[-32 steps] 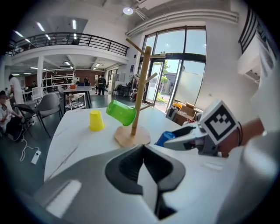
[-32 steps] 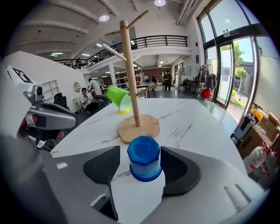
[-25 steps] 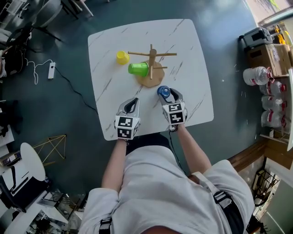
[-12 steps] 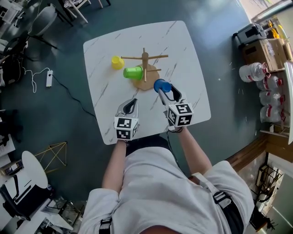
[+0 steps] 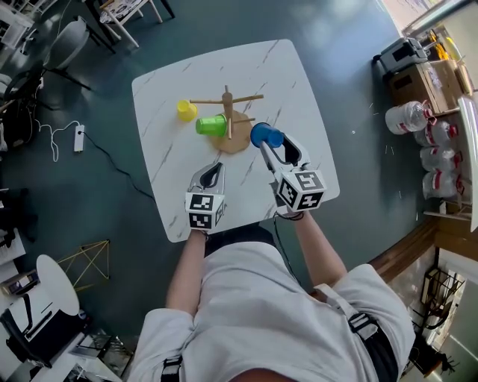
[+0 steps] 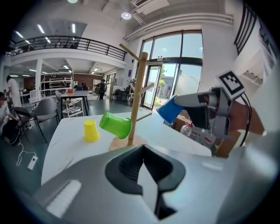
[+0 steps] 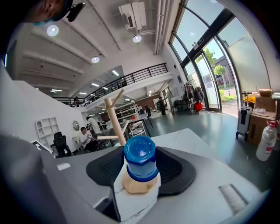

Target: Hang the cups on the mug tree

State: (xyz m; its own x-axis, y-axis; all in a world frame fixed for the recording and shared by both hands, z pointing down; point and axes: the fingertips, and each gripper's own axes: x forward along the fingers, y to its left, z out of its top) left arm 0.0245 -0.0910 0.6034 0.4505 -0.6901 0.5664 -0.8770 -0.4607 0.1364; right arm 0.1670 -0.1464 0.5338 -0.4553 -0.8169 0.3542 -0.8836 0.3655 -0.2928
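Note:
A wooden mug tree (image 5: 228, 112) stands on the white marble table (image 5: 299, 97). A green cup (image 5: 210, 124) hangs on a low peg of the tree (image 6: 136, 94). A yellow cup (image 5: 186, 110) stands upside down on the table left of the tree. My right gripper (image 5: 275, 147) is shut on a blue cup (image 5: 266, 135), held in the air just right of the tree's base. In the right gripper view the blue cup (image 7: 140, 162) sits between the jaws, base toward the camera. My left gripper (image 5: 214, 171) is shut and holds nothing, near the table's front edge.
Water bottles (image 5: 441, 142) and cardboard boxes (image 5: 433, 82) stand on the floor to the right. A power strip with its cable (image 5: 78, 137) lies on the floor left of the table. Chairs (image 5: 119, 15) stand beyond the table's far left corner.
My right gripper has lifted the blue cup off the table and carried it toward the mug tree, turning as it rose. The left gripper has hardly moved.

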